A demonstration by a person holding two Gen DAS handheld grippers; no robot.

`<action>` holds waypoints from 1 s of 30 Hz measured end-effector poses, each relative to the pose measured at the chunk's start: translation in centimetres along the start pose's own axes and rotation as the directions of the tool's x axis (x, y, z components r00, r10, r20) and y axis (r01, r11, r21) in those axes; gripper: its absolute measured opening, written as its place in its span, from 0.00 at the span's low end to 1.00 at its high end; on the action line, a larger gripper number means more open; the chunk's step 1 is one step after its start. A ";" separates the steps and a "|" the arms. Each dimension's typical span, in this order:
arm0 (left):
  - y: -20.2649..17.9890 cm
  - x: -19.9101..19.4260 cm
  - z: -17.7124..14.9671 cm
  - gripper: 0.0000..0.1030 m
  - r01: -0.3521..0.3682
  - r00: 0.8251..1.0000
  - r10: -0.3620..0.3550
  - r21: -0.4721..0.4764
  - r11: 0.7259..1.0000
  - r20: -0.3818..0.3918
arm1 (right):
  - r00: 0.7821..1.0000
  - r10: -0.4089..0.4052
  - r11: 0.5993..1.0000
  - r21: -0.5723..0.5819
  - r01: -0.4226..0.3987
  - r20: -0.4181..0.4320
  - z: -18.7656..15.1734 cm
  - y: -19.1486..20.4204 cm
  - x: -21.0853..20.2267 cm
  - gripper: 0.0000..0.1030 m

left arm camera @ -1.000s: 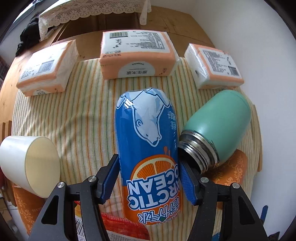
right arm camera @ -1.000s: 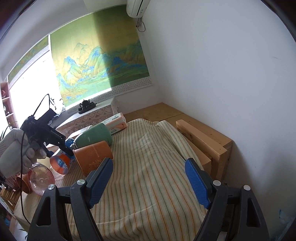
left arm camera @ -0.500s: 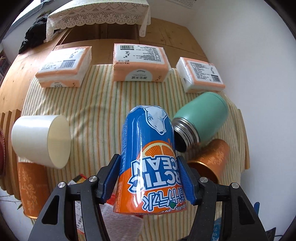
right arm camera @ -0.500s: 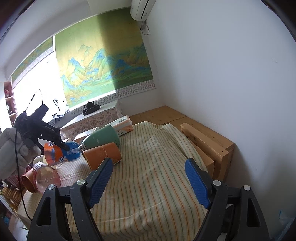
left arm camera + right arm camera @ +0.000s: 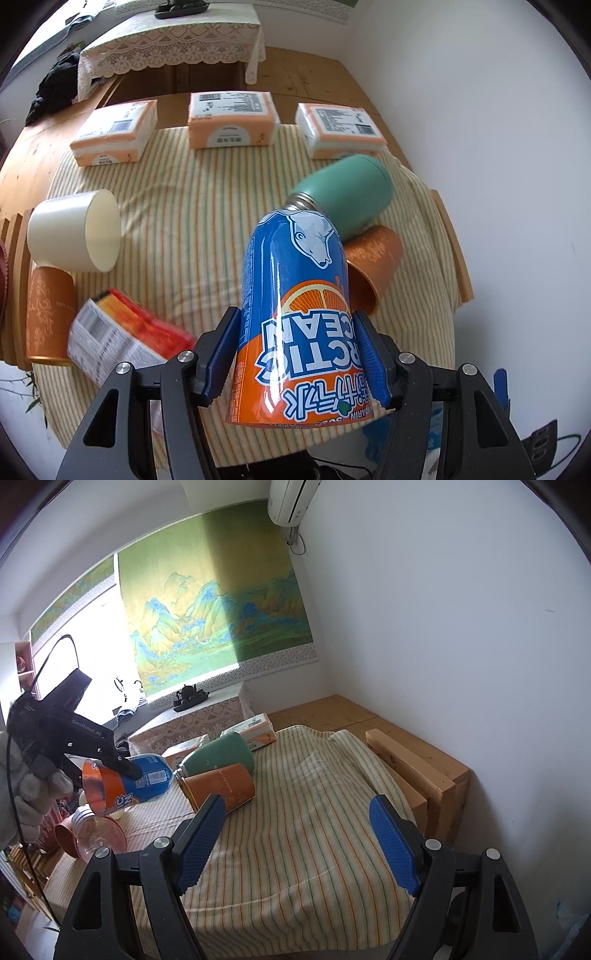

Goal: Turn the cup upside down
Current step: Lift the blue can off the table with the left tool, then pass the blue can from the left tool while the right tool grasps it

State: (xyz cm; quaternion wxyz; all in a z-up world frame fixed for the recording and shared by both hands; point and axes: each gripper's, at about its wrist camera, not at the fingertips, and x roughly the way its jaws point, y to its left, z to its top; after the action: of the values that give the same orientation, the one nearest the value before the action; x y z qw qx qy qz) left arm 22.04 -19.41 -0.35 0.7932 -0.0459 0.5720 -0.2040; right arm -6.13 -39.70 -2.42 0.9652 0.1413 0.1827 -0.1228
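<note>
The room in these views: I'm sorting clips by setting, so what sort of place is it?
Probably a room in a home, not a lab. A landscape-painting blind covers the window, an air conditioner hangs on the wall, and a striped cloth covers a wooden table holding cups and tissue packs.

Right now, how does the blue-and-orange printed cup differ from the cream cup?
The printed cup is clamped between the left gripper fingers, off the cloth; the cream cup lies untouched on its side on the striped cloth. The printed cup is glossy, the cream cup plain. Neither stands upside down yet.
</note>
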 end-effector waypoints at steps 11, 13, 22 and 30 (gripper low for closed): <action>-0.2 1.9 -4.6 0.63 0.030 0.999 -0.030 0.032 0.999 -0.014 | 0.991 0.074 0.997 -0.024 -0.077 -0.116 -0.6 1.3 1.3 0.74; -0.4 2.3 -5.1 0.63 0.061 0.998 -0.060 0.055 0.997 -0.017 | 0.985 0.095 0.995 -0.012 -0.098 -0.145 -0.8 1.6 1.8 0.74; 0.4 -0.1 -7.5 0.84 0.076 0.995 -0.084 0.121 0.990 0.060 | 0.926 0.213 0.977 0.075 -0.200 -0.311 0.1 3.7 4.4 0.79; 3.7 -5.3 -12.8 0.85 -0.043 0.968 -0.012 0.214 0.976 0.250 | 0.835 0.314 0.946 0.224 -0.234 -0.453 -0.1 6.7 7.5 0.79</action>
State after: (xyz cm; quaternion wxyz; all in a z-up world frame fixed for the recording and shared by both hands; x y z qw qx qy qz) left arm 9.79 -11.95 -1.18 0.8606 0.0203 0.4422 -0.2518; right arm 2.57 -34.81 -3.88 0.8819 0.2689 0.3848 0.0418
